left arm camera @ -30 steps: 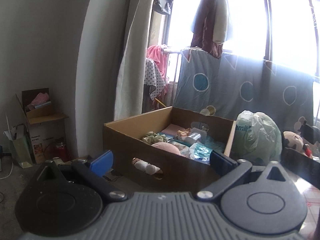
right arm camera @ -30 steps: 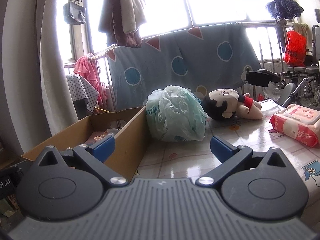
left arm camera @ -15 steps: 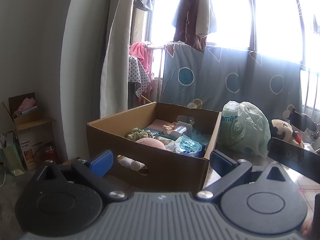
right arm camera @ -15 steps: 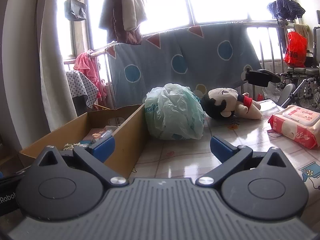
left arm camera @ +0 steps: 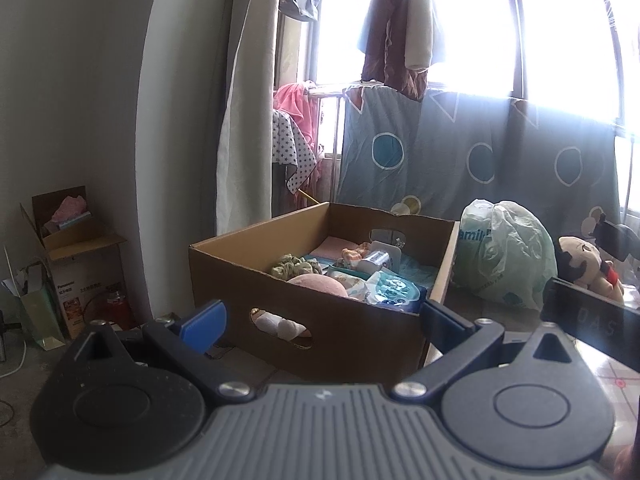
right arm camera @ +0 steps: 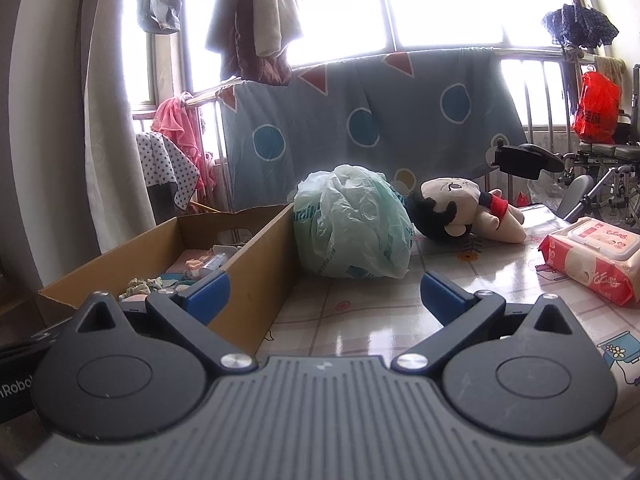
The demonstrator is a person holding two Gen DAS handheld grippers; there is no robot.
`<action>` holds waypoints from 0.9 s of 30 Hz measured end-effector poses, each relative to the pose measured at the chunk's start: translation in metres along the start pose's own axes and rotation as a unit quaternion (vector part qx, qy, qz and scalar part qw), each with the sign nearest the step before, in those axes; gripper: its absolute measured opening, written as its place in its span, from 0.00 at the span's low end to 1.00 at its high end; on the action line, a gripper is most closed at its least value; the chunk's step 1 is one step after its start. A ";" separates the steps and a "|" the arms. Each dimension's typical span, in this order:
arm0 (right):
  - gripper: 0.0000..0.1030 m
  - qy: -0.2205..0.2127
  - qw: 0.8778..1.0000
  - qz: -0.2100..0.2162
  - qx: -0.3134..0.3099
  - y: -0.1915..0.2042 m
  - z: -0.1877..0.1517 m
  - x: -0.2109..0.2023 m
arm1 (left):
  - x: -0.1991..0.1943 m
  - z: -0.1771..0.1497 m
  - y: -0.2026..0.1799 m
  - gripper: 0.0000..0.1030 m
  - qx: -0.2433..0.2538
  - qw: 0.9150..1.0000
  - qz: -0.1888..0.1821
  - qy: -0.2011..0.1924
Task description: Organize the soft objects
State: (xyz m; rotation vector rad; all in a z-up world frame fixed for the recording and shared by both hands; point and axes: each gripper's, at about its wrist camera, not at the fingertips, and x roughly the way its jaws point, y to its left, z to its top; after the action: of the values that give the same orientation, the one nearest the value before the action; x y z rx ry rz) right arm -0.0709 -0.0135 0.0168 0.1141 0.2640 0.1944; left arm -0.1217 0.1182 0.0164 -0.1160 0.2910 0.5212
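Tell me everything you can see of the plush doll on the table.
The plush doll lies on its side on the glossy patterned table, head toward the green plastic bag and apparently against it. It looks like soft fabric: cream face, black hair, dark top, red cuff, pale limbs pointing right. The left wrist view shows it partly hidden. Neither gripper touches it.

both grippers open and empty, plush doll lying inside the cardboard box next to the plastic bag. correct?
One error: the plush doll is not in the cardboard box. The right wrist view shows it lying on the table, beyond the plastic bag, which sits beside the box's outer wall. The rest holds: left gripper and right gripper both have their jaws open and empty.
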 end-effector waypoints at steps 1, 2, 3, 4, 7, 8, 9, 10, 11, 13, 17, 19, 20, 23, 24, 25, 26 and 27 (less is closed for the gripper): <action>0.99 0.001 1.000 0.000 -0.001 0.000 0.000 0.000 | 0.001 0.000 0.001 1.00 -0.002 1.000 -0.002 0.003; 0.99 0.002 1.000 0.001 -0.002 0.000 0.000 0.000 | 0.002 0.000 0.002 1.00 -0.006 1.000 -0.006 0.006; 0.99 0.002 1.000 0.001 -0.003 0.000 0.000 0.000 | 0.002 -0.001 0.004 1.00 -0.012 1.000 -0.008 0.008; 0.99 0.002 1.000 0.001 -0.004 0.001 0.000 0.000 | 0.003 -0.001 0.006 1.00 -0.018 1.000 -0.005 0.011; 0.99 0.003 1.000 0.003 -0.009 0.002 0.000 0.000 | 0.002 -0.001 0.008 1.00 -0.028 1.000 -0.002 0.011; 0.99 0.003 1.000 0.004 -0.009 0.002 0.001 0.001 | 0.002 -0.002 0.008 1.00 -0.028 1.000 -0.003 0.010; 0.99 0.004 1.000 0.004 -0.010 0.002 0.001 0.001 | 0.001 -0.002 0.008 1.00 -0.025 1.000 -0.003 0.009; 0.99 0.004 1.000 0.004 -0.009 0.002 0.001 0.001 | 0.001 -0.001 0.006 1.00 -0.019 1.000 0.000 0.008; 0.99 0.005 1.000 0.005 -0.008 0.001 0.001 0.001 | 0.001 -0.001 0.004 1.00 -0.014 1.000 0.002 0.007; 0.99 0.004 1.000 0.007 -0.006 0.000 0.001 0.001 | -0.001 -0.001 0.003 1.00 -0.011 1.000 0.003 0.000; 0.99 0.002 1.000 0.009 -0.005 -0.001 0.000 0.000 | -0.002 -0.002 0.004 1.00 -0.015 1.000 0.000 0.003; 0.99 0.003 1.000 0.008 -0.005 0.000 0.000 0.000 | 0.000 -0.001 0.005 1.00 -0.017 1.000 -0.001 0.009; 0.99 0.003 1.000 0.008 -0.005 0.000 0.000 0.000 | 0.000 -0.001 0.005 1.00 -0.017 1.000 0.002 0.012; 0.99 0.005 1.000 0.008 -0.006 0.001 0.000 0.001 | 0.000 -0.001 0.005 1.00 -0.017 1.000 0.004 0.010; 0.99 0.005 1.000 0.009 -0.006 0.001 0.000 0.001 | -0.001 -0.001 0.004 1.00 -0.015 1.000 0.006 0.008; 0.99 0.005 1.000 0.009 -0.005 0.000 0.000 0.001 | -0.002 -0.001 0.003 1.00 -0.012 1.000 0.006 0.007; 0.99 0.005 1.000 0.009 -0.005 0.000 0.000 0.001 | -0.002 -0.001 0.003 1.00 -0.010 1.000 0.005 0.005; 0.99 0.005 1.000 0.009 -0.005 0.000 0.000 0.001 | -0.003 -0.001 0.002 1.00 -0.008 1.000 0.006 0.004</action>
State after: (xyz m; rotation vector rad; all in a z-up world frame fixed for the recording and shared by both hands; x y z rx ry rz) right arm -0.0701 -0.0130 0.0167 0.1055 0.2713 0.2145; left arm -0.1251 0.1184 0.0160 -0.1330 0.2959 0.5346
